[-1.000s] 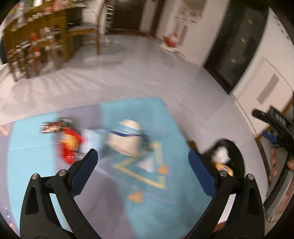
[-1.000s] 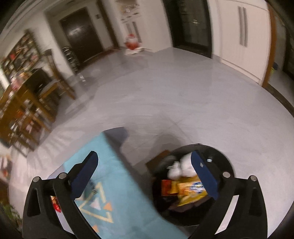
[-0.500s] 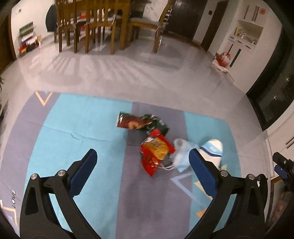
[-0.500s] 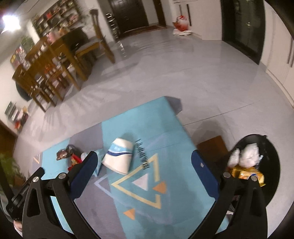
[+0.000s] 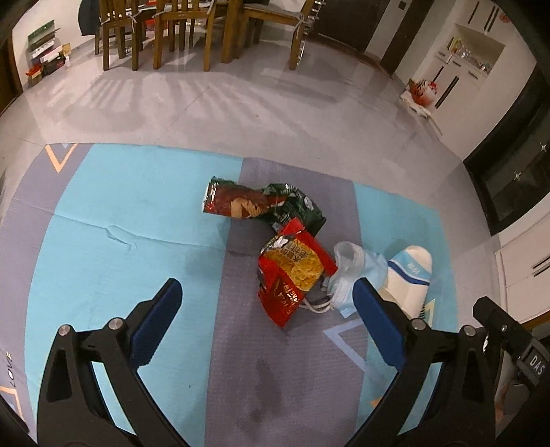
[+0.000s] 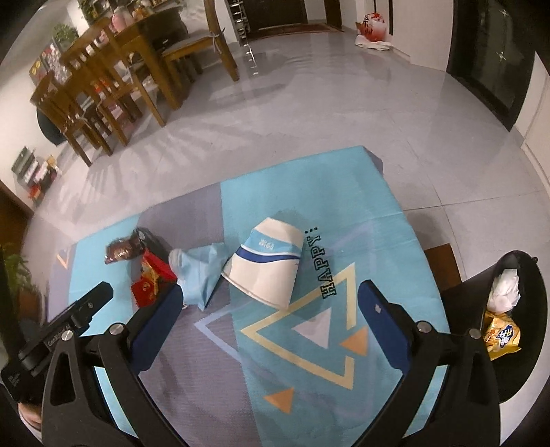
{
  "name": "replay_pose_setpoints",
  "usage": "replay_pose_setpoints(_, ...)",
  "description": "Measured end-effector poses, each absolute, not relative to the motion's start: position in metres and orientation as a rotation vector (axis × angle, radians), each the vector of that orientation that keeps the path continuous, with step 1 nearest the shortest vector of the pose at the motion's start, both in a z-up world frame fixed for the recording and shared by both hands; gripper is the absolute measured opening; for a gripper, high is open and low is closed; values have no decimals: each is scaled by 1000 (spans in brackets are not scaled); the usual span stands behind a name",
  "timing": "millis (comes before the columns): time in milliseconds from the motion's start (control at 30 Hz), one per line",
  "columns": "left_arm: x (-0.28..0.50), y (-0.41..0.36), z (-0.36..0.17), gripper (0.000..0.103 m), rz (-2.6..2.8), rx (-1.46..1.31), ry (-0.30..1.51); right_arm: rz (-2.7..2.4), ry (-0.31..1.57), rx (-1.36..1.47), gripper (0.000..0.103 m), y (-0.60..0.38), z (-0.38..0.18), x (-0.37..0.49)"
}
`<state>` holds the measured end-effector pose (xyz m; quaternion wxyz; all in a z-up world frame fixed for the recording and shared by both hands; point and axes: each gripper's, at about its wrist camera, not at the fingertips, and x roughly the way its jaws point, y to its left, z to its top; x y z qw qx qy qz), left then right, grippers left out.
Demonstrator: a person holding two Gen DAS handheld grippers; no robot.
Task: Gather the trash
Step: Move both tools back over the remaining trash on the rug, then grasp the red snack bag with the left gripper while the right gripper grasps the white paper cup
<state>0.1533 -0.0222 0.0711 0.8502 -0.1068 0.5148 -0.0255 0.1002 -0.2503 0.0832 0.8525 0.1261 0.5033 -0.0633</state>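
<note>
Trash lies on a blue and grey rug (image 5: 103, 261). A red and yellow snack bag (image 5: 292, 271) lies just ahead of my open, empty left gripper (image 5: 266, 299). Behind it lies a dark red and green bag (image 5: 254, 206). A light blue face mask (image 5: 354, 271) and a tipped white and blue paper cup (image 5: 410, 278) lie to the right. In the right wrist view the cup (image 6: 268, 264) lies ahead of my open, empty right gripper (image 6: 271, 306), with the mask (image 6: 199, 271) and red bag (image 6: 151, 278) to its left. A black trash bin (image 6: 529, 330) at right holds wrappers and white paper.
A wooden dining table and chairs (image 5: 192, 31) stand at the far side on the grey tile floor (image 5: 275, 113). A red and white bag (image 5: 421, 94) sits by the white cabinets. A brown board (image 6: 441, 264) lies beside the bin.
Both grippers have swung left from the bin toward the rug. The left view now centres on the snack bags, the right view on the cup. Both stay open.
</note>
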Motion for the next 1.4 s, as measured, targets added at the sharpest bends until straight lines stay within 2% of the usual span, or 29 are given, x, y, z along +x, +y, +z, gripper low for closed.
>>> replay_pose_setpoints(300, 170, -32, 46, 96, -105, -219, 1115, -113, 1111, 138, 97, -231, 69, 131)
replay_pose_setpoints(467, 179, -33, 26, 87, -101, -238, 1150, -157, 1164, 119, 87, -236, 43, 164)
replay_pose_setpoints(567, 185, -36, 11, 86, -101, -257, 1188, -135, 1228, 191, 82, -242, 22, 173)
replay_pose_setpoints(700, 188, -40, -6, 86, -71, -235, 1227, -150, 1272, 153, 79, -239, 3, 176)
replay_pose_setpoints(800, 190, -47, -7, 77, -77, -179, 1214, -143, 1284, 134, 77, -237, -4, 176)
replay_pose_setpoints(833, 189, -49, -8, 69, -61, -157, 1201, -140, 1284, 145, 77, -239, -5, 176)
replay_pose_setpoints(933, 186, -55, -7, 35, -25, -88, 1175, -137, 1287, 177, 69, -243, -6, 179)
replay_pose_setpoints(967, 186, -55, -7, 34, -33, -90, 1175, -137, 1276, 169, 66, -242, -4, 178)
replay_pose_setpoints(1033, 186, -54, -6, 27, -47, -109, 1181, -146, 1259, 153, 53, -243, 2, 176)
replay_pose_setpoints(1133, 186, -46, -4, 24, -38, -147, 1216, -148, 1246, 146, 41, -248, 10, 172)
replay_pose_setpoints(1400, 170, -46, 22, 24, -2, -173, 1242, -147, 1236, 132, 36, -256, 30, 163)
